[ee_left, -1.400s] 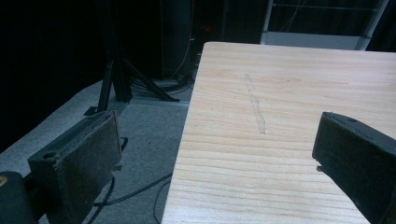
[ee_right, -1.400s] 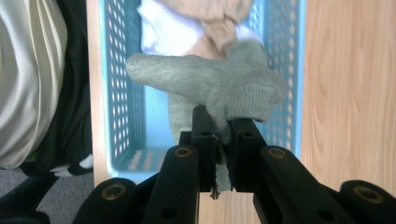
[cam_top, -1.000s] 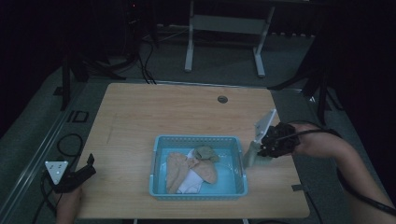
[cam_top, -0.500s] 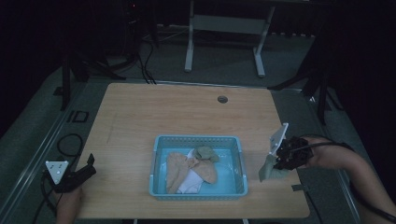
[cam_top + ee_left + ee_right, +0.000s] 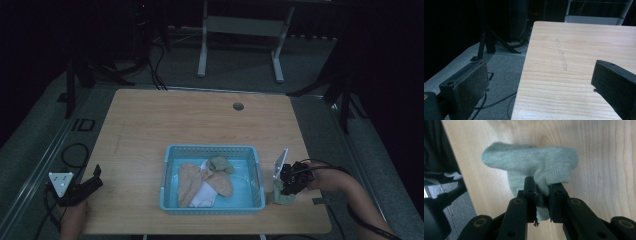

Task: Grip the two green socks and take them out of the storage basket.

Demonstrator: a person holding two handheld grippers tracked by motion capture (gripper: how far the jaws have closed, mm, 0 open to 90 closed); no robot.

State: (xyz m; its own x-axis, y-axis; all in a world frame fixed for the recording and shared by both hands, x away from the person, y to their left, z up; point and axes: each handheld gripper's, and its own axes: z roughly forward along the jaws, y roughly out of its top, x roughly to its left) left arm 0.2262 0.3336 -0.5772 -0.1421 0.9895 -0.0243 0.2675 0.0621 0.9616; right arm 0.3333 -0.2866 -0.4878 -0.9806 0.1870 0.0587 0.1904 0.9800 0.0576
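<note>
My right gripper is shut on a pale green sock, which hangs down onto the wooden table just right of the blue basket. From above, that gripper and the green sock sit near the table's front right. The basket holds two tan socks, a white one and another green one. My left gripper rests at the table's front left corner; its jaws stand wide apart over the table edge with nothing between them, one pad showing at left.
A round cable hole lies near the table's far edge. Cables run on the grey floor to the left. A white table frame stands behind. The table's left edge runs between my left jaws.
My right gripper has moved away from the basket's right side toward the front right, carrying the green sock down onto the table. The left gripper has stayed still.
</note>
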